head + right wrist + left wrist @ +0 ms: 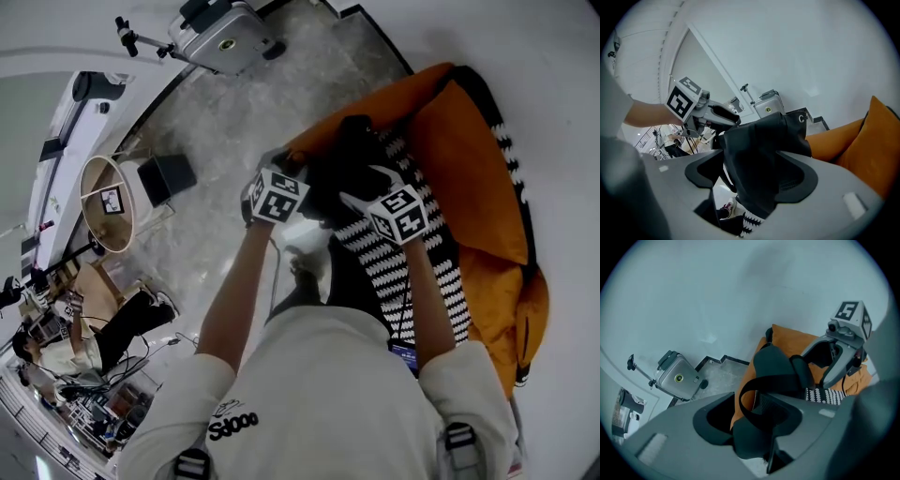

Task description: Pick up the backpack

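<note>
Over the sofa [473, 164], left tool [750, 416] and right tool [751, 177] down-tilted astride backpack [354, 155].

The backpack [349, 155] lies on the left end of a big cushion [473, 169], and this cushion stands on the floor [225, 122] along the wall [562, 75] at the right. The left gripper [750, 416] is at the backpack's left side and the right gripper [750, 173] at its right side, each one with a part of the backpack between its jaws. Beyond the backpack a suitcase [220, 37] stands on the floor by the wall, and far to the left a person [80, 347] sits.
</note>
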`<state>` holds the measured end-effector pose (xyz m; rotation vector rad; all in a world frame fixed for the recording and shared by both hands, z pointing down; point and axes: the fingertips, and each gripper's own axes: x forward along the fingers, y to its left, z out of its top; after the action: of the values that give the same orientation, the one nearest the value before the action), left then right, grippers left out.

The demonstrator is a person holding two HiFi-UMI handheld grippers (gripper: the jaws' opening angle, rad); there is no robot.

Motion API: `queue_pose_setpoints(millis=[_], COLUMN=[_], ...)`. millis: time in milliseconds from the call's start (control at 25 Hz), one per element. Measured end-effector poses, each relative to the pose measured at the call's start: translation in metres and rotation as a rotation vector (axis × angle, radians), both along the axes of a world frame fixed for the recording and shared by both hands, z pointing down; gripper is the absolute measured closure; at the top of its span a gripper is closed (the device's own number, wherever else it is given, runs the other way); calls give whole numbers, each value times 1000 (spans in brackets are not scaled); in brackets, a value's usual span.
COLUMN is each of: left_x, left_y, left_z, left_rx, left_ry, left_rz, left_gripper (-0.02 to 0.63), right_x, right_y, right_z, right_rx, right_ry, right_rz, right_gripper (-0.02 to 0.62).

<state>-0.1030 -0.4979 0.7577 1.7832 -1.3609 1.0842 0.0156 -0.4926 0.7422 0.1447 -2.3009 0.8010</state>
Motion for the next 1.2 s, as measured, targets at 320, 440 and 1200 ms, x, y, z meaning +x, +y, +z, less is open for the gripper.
queue_pose_setpoints(millis=[320, 440, 1200], left_x=[4, 2, -6], left_y=[-10, -6, 19], left_z=[13, 21, -16], left_rx=[-20, -41, 61], left_ry=[28, 35, 27], left_rz=[-41, -67, -141], left_gripper=[454, 461, 592], right_x=[-5, -7, 13], right_y=[4, 5, 37], right_z=[20, 23, 2], right_rx=[2, -5, 18], right_ry=[27, 24, 69], right_rz=[-42, -44, 1], right_gripper=[253, 269, 528])
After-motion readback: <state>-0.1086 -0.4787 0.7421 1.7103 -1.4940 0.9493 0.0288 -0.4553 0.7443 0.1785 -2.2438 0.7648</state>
